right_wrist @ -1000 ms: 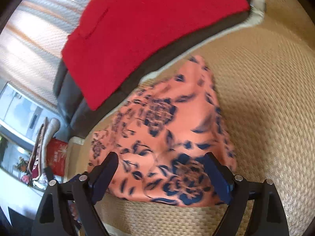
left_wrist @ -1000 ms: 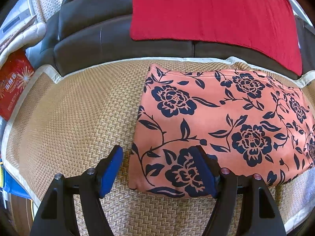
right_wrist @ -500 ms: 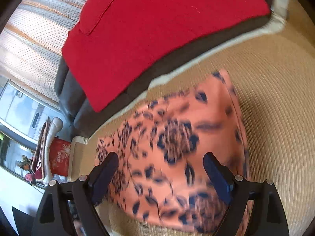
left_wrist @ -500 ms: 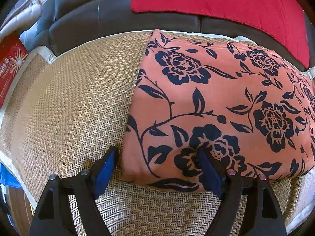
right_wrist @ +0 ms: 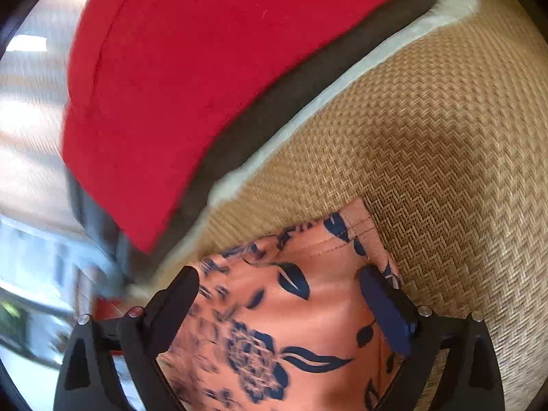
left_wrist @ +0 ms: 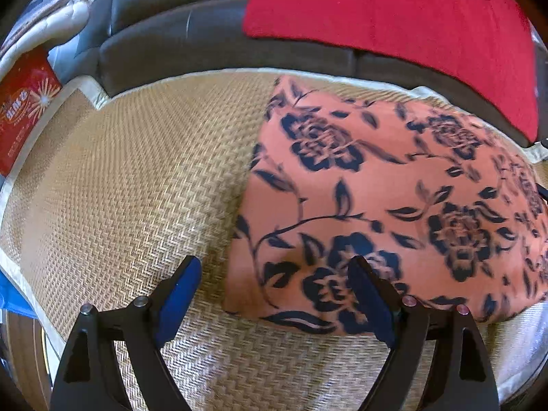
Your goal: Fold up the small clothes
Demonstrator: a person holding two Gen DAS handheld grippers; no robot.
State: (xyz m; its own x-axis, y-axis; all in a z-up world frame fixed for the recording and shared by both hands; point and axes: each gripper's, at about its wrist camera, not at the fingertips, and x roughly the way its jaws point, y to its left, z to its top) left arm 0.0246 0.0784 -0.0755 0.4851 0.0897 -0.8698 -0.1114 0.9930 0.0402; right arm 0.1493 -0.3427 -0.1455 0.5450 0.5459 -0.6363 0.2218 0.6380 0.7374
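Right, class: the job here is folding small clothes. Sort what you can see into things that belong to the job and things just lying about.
Belongs to the job:
- floral orange garment, lying folded on the mat
- left gripper, open
- right gripper, open
- woven mat, the work surface

Just lying about:
- red cloth on the sofa back
- dark sofa
- red packet

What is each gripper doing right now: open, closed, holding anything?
Left gripper: open, jaws just opening wider, holding nothing, over the near corner of the floral garment.
Right gripper: open, jaws just widening, empty, above the garment's stitched edge.
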